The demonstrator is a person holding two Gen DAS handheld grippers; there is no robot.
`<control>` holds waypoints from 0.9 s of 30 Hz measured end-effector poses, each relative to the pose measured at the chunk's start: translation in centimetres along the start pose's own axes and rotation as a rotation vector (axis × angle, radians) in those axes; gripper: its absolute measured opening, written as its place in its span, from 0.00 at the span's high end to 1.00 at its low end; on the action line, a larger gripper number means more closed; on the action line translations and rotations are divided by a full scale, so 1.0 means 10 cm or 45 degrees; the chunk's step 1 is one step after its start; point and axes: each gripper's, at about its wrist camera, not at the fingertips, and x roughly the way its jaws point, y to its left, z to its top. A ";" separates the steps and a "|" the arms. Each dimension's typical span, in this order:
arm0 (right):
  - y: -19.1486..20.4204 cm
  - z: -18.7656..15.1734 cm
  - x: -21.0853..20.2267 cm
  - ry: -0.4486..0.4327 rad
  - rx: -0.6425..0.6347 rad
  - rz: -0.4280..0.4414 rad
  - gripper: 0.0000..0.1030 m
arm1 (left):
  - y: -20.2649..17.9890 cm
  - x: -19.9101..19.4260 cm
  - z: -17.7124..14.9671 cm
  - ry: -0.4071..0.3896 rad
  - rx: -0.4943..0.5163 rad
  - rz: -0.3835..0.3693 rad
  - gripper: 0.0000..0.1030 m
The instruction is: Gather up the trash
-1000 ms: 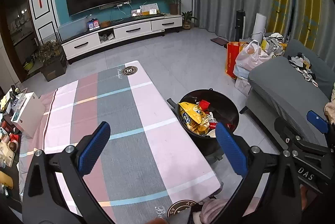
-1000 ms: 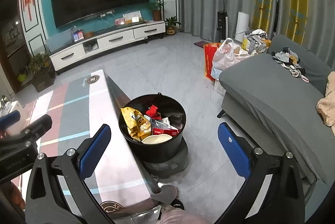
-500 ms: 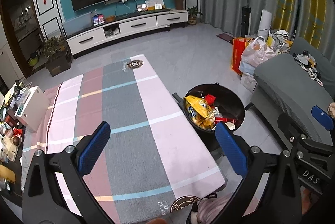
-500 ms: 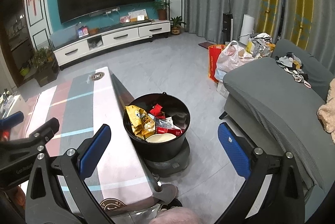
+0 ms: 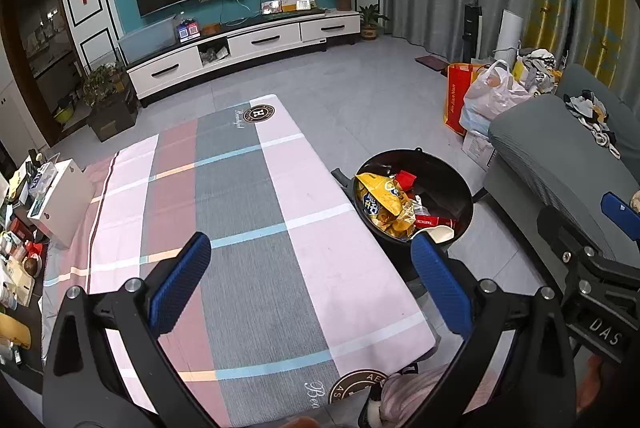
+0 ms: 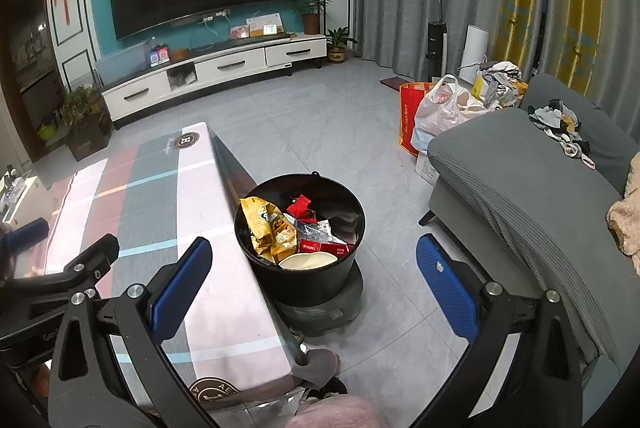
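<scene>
A round black trash bin (image 5: 452,184) stands on the floor beside the table's right edge; it also shows in the right wrist view (image 6: 312,280). It holds a yellow snack bag (image 6: 266,228), red wrappers (image 6: 324,248) and a white bowl (image 6: 306,260). My left gripper (image 5: 310,280) is open and empty above the near part of the table with the striped cloth (image 5: 240,228). My right gripper (image 6: 314,278) is open and empty, held above the bin and floor. Each gripper shows at the edge of the other's view.
A grey sofa (image 6: 540,188) stands to the right with clothes on it. Shopping bags (image 6: 436,112) sit on the floor beyond it. A white TV cabinet (image 5: 248,46) lines the far wall. A white box (image 5: 60,200) and small items lie left of the table.
Both grippers have risen and drawn back a little, so table and bin sit lower and farther in the views. Both stay open and empty.
</scene>
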 end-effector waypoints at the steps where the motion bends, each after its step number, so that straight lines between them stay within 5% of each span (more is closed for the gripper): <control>1: 0.00 0.00 0.00 -0.001 -0.001 -0.003 0.03 | 0.00 0.01 0.00 0.001 0.000 0.001 0.03; 27: 0.01 0.00 0.02 0.005 0.000 -0.007 0.03 | 0.05 0.06 0.00 0.007 0.001 0.008 0.03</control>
